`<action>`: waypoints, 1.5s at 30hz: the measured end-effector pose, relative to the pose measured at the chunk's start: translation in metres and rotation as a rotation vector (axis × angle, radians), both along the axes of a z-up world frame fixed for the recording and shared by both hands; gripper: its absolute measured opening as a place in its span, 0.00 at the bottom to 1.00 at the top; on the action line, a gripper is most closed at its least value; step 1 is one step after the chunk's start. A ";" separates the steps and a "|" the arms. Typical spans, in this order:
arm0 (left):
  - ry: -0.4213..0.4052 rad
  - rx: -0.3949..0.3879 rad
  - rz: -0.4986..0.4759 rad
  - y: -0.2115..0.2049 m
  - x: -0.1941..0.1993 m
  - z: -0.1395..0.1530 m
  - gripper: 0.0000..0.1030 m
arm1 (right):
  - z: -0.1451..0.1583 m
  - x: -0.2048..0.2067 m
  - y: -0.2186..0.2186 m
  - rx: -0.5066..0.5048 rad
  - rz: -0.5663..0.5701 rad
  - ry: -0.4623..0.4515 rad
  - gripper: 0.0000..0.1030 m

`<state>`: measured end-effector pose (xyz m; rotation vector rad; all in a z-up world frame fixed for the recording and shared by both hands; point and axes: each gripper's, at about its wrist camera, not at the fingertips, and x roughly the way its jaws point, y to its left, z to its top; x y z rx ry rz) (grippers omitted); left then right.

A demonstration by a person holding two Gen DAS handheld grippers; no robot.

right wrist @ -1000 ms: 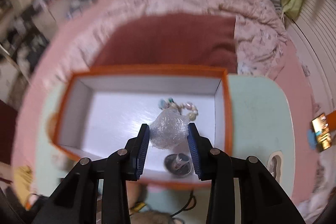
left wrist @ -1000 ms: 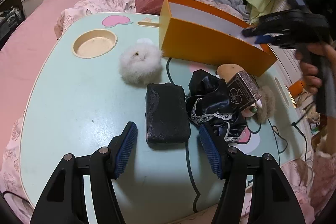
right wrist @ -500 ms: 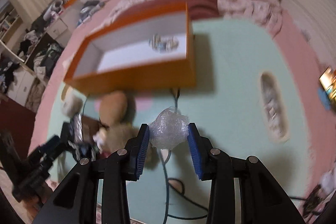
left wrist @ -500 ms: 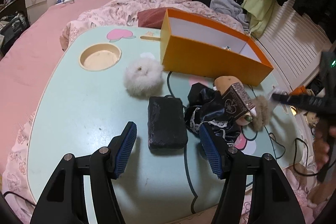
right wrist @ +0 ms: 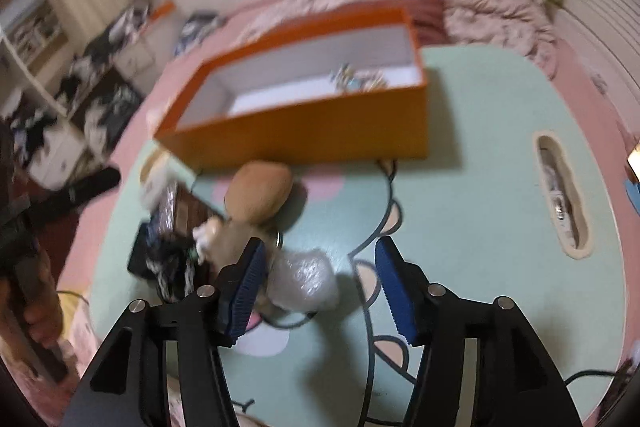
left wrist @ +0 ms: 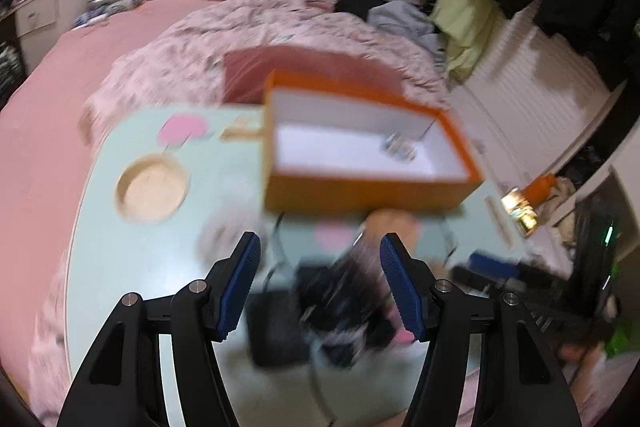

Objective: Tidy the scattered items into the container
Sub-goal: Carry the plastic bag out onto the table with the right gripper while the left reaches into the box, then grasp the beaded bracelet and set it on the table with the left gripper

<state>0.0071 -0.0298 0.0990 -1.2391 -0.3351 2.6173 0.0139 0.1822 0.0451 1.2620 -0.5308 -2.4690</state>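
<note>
An orange box [left wrist: 372,163] with a white inside stands at the back of the pale green table [left wrist: 152,259]; a small beaded item [left wrist: 398,149] lies in it. It also shows in the right wrist view [right wrist: 312,107]. My left gripper [left wrist: 320,283] is open and empty above a blurred black case [left wrist: 276,327] and dark frilly cloth [left wrist: 344,311]. My right gripper [right wrist: 320,291] is open; a clear plastic-wrapped ball [right wrist: 302,279] lies on the table [right wrist: 460,227] between its fingers, near the left one. A tan plush toy [right wrist: 256,199] lies beside it.
A round cup recess [left wrist: 152,187] is sunk into the table's left side, a slot [right wrist: 562,195] into its right. A cable [right wrist: 384,227] crosses the tabletop. A pink bed with a rumpled quilt [left wrist: 280,27] lies behind. The other gripper [left wrist: 520,275] shows at the right.
My right gripper opened and the wrapped ball now lies on the table. My left gripper rose and swung forward, so the box looks nearer and the view is blurred.
</note>
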 end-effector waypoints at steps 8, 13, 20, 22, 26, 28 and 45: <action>-0.097 -0.074 -0.171 0.073 -0.115 0.013 0.61 | -0.010 0.012 0.006 -0.090 -0.130 0.076 0.69; -0.281 -0.094 -0.219 0.120 -0.174 -0.035 0.60 | -0.009 0.016 0.001 -0.059 -0.128 0.100 0.69; -0.349 -0.121 -0.154 0.141 -0.203 -0.063 0.52 | -0.016 0.016 0.012 -0.115 -0.136 0.087 0.69; -0.369 -0.111 -0.151 0.142 -0.207 -0.069 0.40 | -0.020 0.015 0.014 -0.131 -0.130 0.067 0.69; -0.340 -0.136 -0.140 0.138 -0.212 -0.067 0.26 | -0.023 0.014 0.014 -0.144 -0.121 0.054 0.69; -0.332 -0.121 -0.147 0.132 -0.208 -0.065 0.26 | -0.023 0.015 0.015 -0.147 -0.120 0.058 0.69; -0.069 0.025 -0.142 0.022 -0.060 0.028 0.26 | -0.022 0.015 0.013 -0.135 -0.112 0.064 0.69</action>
